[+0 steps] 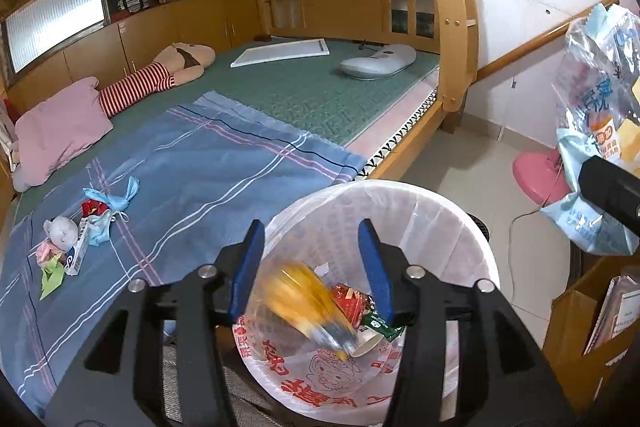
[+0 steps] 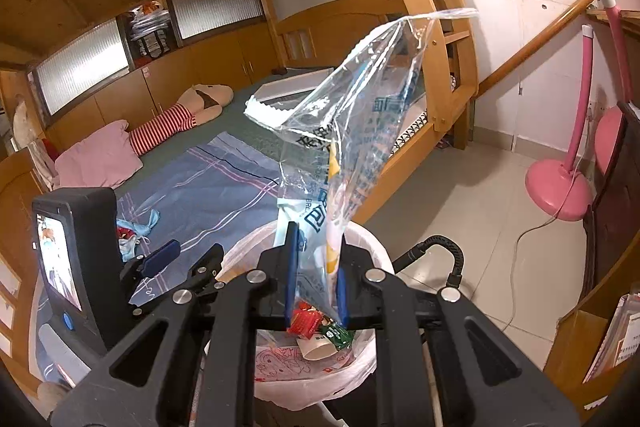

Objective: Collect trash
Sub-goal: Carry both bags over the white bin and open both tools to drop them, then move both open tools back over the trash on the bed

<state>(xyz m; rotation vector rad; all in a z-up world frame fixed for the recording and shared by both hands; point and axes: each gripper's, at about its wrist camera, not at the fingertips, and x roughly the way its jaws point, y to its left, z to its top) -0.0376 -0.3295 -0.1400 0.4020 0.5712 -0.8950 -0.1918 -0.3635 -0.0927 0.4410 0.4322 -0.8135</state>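
A blurred yellow plastic wrapper (image 1: pixel 298 301) lies in the white-lined round bin (image 1: pixel 452 227), below the left gripper (image 1: pixel 314 267) (jaws parted, nothing between them). The right gripper (image 2: pixel 316 279) pinches a clear printed plastic bag (image 2: pixel 352 131) above the bin.

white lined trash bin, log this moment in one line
left gripper: open over white lined trash bin | blurred yellow wrapper: in bin | right gripper: shut on clear printed bag

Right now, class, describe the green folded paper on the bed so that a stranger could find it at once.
Start at the blue plaid sheet spread on the bunk bed. Near its left edge lies a small heap of scraps. The green folded paper is the piece nearest the camera, the heap's only lime-green piece, sharply creased, beside a white box.
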